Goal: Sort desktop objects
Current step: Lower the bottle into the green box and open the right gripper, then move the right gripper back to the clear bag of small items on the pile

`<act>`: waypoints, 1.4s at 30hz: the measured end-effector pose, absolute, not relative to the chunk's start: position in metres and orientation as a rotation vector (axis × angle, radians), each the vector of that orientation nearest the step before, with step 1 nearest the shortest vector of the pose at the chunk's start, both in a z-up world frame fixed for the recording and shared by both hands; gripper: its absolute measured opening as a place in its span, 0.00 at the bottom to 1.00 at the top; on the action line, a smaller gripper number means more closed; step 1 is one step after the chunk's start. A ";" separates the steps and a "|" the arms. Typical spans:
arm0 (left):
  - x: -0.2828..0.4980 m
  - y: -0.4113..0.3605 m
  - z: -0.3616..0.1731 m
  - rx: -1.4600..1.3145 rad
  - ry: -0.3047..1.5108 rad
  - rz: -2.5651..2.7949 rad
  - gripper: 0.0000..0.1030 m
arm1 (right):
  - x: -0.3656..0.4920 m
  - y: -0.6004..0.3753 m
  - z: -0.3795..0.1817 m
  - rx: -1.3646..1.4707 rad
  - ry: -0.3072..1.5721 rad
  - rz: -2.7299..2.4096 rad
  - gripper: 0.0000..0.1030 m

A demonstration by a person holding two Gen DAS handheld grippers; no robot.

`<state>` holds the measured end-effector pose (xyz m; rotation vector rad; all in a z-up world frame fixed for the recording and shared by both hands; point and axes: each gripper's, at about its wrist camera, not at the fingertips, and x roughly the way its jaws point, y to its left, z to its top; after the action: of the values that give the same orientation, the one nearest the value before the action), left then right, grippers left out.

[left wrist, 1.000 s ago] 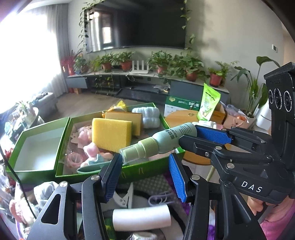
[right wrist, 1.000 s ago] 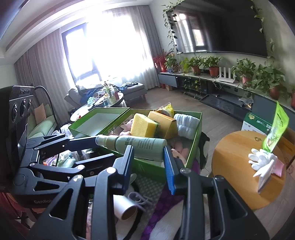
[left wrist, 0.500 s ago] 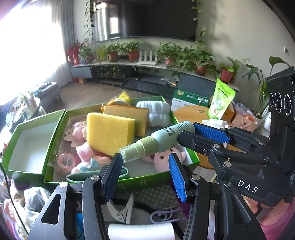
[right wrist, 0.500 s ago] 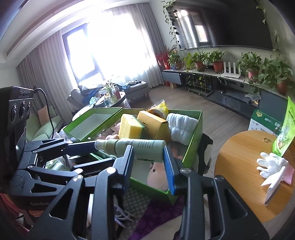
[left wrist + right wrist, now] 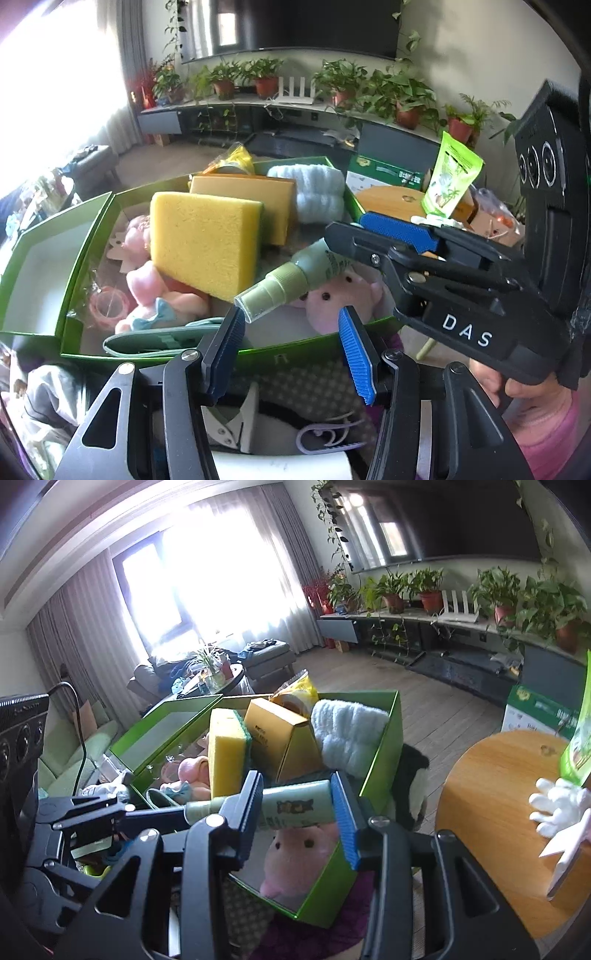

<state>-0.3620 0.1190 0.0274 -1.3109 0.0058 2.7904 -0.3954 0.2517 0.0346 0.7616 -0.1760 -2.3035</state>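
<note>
My right gripper [image 5: 297, 812] is shut on a pale green spray bottle [image 5: 291, 806] and holds it sideways over the front of the green box [image 5: 384, 749]. In the left wrist view the bottle [image 5: 291, 278] points cap-first toward my left gripper [image 5: 291, 345], which is open and empty just below the cap, over the box's near wall [image 5: 288, 356]. The box holds a yellow sponge [image 5: 205, 243], an orange carton [image 5: 251, 201], a white rolled towel [image 5: 319, 194], a pink plush [image 5: 328, 299] and other small items.
An open green lid [image 5: 40, 269] lies to the left of the box. A round wooden table [image 5: 495, 812] with a green pouch [image 5: 450, 179] and a white glove [image 5: 557, 805] stands to the right. Loose clips and a white roll [image 5: 280, 467] lie below my left gripper.
Both grippers have moved forward over the box. The bottle has dropped lower, closer to the pink plush, still held by the right gripper.
</note>
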 end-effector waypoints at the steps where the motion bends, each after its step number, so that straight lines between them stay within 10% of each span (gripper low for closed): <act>1: -0.362 0.119 0.028 -1.314 0.008 2.788 0.51 | -0.396 0.251 0.033 0.764 -0.179 -2.299 0.38; 42: -0.315 0.096 0.081 -1.139 -0.093 2.856 0.59 | -0.350 0.242 0.083 0.694 -0.177 -2.350 0.38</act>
<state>-0.3150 0.0961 0.0815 -1.1393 -0.0933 2.8558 -0.3503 0.2418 0.0834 0.6943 -0.1766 -2.3500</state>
